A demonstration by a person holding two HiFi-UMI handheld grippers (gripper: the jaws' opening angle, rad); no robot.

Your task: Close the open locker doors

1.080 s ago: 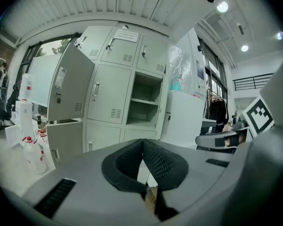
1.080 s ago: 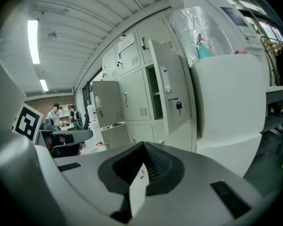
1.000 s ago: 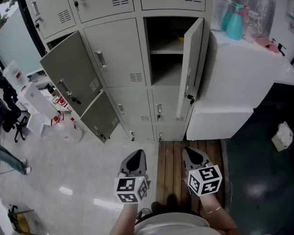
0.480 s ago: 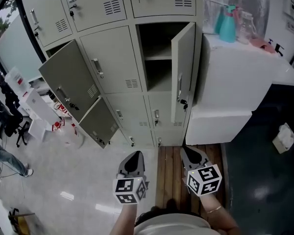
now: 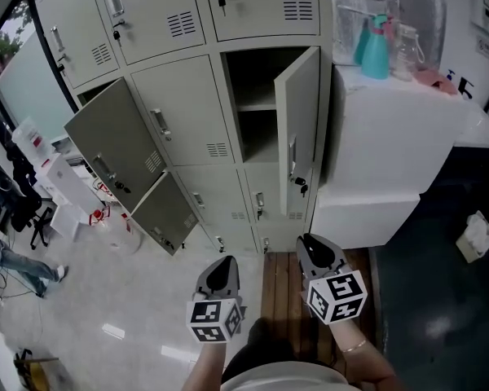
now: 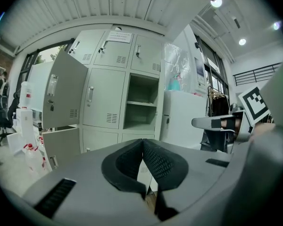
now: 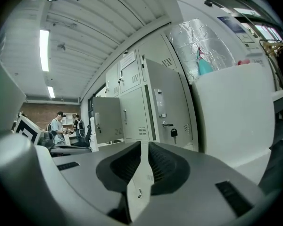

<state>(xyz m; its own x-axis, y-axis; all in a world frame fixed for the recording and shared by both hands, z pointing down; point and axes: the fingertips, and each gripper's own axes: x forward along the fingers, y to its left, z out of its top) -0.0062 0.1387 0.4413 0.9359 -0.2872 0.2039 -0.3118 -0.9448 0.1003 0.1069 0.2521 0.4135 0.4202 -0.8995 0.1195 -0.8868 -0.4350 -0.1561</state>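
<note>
A bank of grey lockers fills the head view. Three doors stand open: the right column's middle door [image 5: 297, 133], with a key in its lock [image 7: 173, 133], the left column's middle door [image 5: 114, 149] and the door below it [image 5: 165, 213]. The open compartment [image 5: 257, 108] shows a shelf. My left gripper [image 5: 220, 274] hangs low in front of the lockers, shut and empty [image 6: 143, 142]. My right gripper [image 5: 314, 251] is beside it and points at the right door. Its jaws [image 7: 144, 145] are opening, with a narrow gap and nothing between them. Neither gripper touches a door.
A white cabinet [image 5: 399, 137] stands right of the lockers, with a teal spray bottle [image 5: 373, 47] on top. Wooden slats [image 5: 281, 300] lie underfoot. White boxes [image 5: 57, 186] sit left of the open doors. People [image 7: 59, 126] stand far off on the left.
The head view has shifted, so the lockers sit lower and further left in the picture. Both grippers have edged a little forward. No door has visibly swung.
</note>
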